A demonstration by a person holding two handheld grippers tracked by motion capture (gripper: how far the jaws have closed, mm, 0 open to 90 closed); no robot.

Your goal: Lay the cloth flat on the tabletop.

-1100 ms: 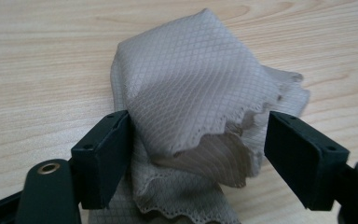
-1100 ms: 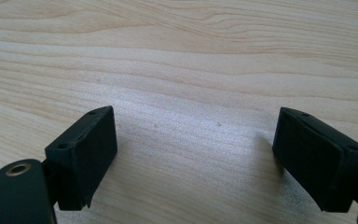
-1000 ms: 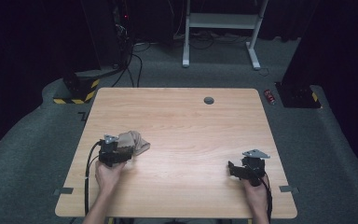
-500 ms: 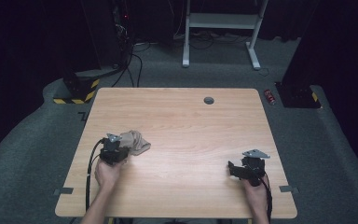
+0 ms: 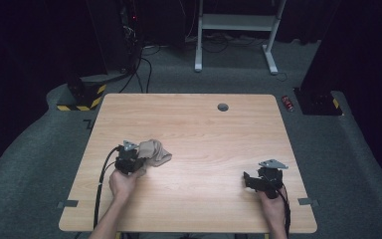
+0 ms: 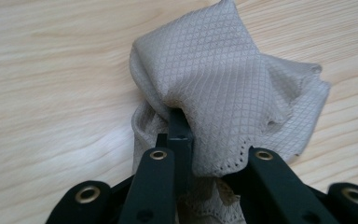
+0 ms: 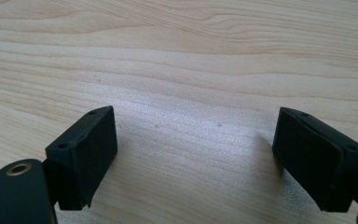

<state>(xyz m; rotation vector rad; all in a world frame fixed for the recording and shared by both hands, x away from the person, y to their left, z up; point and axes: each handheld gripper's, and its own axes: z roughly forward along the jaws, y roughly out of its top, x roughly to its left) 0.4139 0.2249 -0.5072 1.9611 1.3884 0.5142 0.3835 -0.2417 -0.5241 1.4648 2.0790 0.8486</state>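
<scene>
A beige cloth (image 5: 155,151) with a fine diamond weave lies crumpled on the left half of the wooden table (image 5: 204,124). My left gripper (image 5: 140,161) is at the cloth's near left edge. Its jaws have just been closing, and in the left gripper view they pinch a bunched fold of the cloth (image 6: 223,79); my left gripper (image 6: 205,140) is shut on it. My right gripper (image 5: 247,180) rests low over the table's near right part. In the right gripper view it (image 7: 196,154) stands open over bare wood, with nothing between its jaws.
A round cable hole (image 5: 223,106) sits near the table's far edge. On the floor beyond are a white desk frame (image 5: 234,30), a yellow-and-black striped box (image 5: 82,99), cables, and a small red object (image 5: 288,102) off the far right corner.
The left gripper's jaws have closed onto the cloth, and the gripper has shifted a little to the right with it. The cloth is more bunched. The right gripper has stayed put.
</scene>
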